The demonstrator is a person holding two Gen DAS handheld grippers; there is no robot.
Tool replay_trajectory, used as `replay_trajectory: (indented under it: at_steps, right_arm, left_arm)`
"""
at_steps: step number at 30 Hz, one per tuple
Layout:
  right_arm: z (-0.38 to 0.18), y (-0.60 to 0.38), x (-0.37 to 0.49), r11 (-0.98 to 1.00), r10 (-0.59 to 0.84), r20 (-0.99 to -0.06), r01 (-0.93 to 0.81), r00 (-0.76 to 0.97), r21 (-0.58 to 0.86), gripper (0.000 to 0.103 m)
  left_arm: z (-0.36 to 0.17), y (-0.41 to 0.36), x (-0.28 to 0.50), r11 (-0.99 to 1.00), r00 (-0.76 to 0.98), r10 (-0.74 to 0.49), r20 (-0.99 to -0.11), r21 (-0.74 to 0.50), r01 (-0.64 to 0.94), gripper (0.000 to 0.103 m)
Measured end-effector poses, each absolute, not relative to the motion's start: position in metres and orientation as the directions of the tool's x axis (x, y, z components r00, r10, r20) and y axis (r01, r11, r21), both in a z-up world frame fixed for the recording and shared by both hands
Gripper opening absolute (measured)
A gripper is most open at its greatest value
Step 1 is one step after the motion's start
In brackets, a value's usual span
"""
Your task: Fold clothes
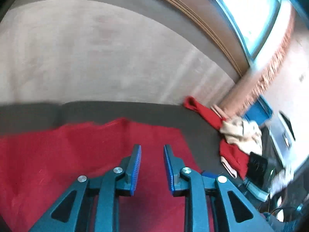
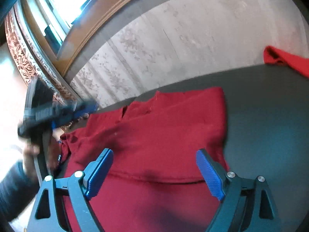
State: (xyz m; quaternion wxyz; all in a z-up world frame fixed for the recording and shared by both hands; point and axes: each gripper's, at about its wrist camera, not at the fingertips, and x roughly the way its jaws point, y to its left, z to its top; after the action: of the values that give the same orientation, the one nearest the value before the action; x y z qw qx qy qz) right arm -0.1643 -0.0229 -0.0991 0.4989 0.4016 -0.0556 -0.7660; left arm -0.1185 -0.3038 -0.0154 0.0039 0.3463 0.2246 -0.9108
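Note:
A red garment [image 1: 67, 154] lies spread on the dark grey surface [image 1: 154, 114]; it also shows in the right wrist view [image 2: 158, 127], partly folded with a hem across its near part. My left gripper [image 1: 152, 150] hovers above the garment's right part, jaws partly open and empty. My right gripper [image 2: 154, 154] is wide open and empty over the garment's near half. The left gripper also shows, blurred, at the garment's left edge in the right wrist view [image 2: 85, 108].
A pile of red and cream clothes [image 1: 237, 135] lies at the right of the surface, with a black item [image 1: 256, 164] beside it. Another red cloth [image 2: 289, 60] lies at the far right. A pale patterned backrest [image 1: 96, 58] rises behind. A window [image 1: 251, 9] is beyond.

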Motion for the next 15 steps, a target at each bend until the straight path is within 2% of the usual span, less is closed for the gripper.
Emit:
replay_trajectory:
  at_steps: [2, 6, 10, 15]
  right_arm:
    - [-0.112, -0.024, -0.168, -0.493, -0.809, -0.57, 0.694, -0.143, 0.525, 0.089]
    - [-0.117, -0.016, -0.171, -0.46, -0.845, -0.52, 0.67, -0.127, 0.583, 0.089]
    - [-0.118, -0.014, -0.171, -0.445, -0.857, -0.499, 0.667, -0.126, 0.597, 0.089]
    - [-0.118, -0.012, -0.169, -0.445, -0.859, -0.494, 0.672, -0.134, 0.592, 0.089]
  left_arm:
    - [-0.017, -0.289, -0.157, -0.936, -0.722, 0.166, -0.672, -0.338, 0.1, 0.027]
    - [-0.033, -0.267, -0.216, -0.969, -0.632, 0.209, -0.747, -0.244, -0.033, 0.027]
    - [-0.057, -0.261, -0.25, -0.969, -0.525, 0.245, -0.815, -0.224, -0.105, 0.032]
    - [-0.076, -0.259, -0.266, -0.952, -0.439, 0.303, -0.846, -0.245, -0.184, 0.038]
